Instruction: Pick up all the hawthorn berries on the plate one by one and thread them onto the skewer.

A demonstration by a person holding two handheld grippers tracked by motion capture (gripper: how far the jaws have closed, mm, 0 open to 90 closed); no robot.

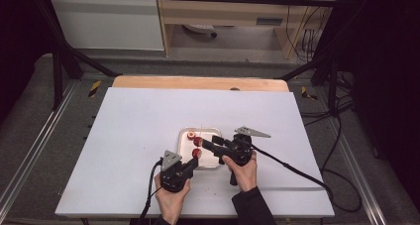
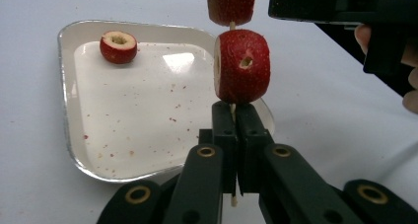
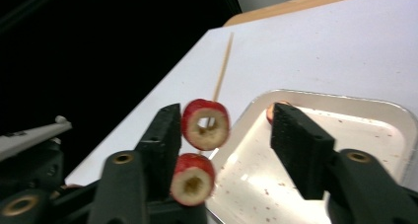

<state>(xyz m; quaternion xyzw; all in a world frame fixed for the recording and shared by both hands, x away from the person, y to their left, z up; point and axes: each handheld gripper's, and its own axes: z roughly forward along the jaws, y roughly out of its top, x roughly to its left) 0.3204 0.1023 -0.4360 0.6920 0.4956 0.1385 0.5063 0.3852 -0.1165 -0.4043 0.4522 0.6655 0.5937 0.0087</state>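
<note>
Threading step: left gripper clamps the thin wooden skewer carrying two cored red fruit pieces over the white metal tray, while right gripper, jaws parted around them, should next fetch the tray's remaining fruit piece.

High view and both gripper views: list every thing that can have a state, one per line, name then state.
Left claw: shut on the skewer.
Skewer: held at its lower end, two fruit pieces threaded on it.
Lower fruit piece: cored, on the skewer just above the left claw.
Upper fruit piece: cored, threaded above.
Right claw: open around the upper piece.
Loose fruit piece: cored, lying in the tray.
Tray: speckled with red crumbs.
</note>
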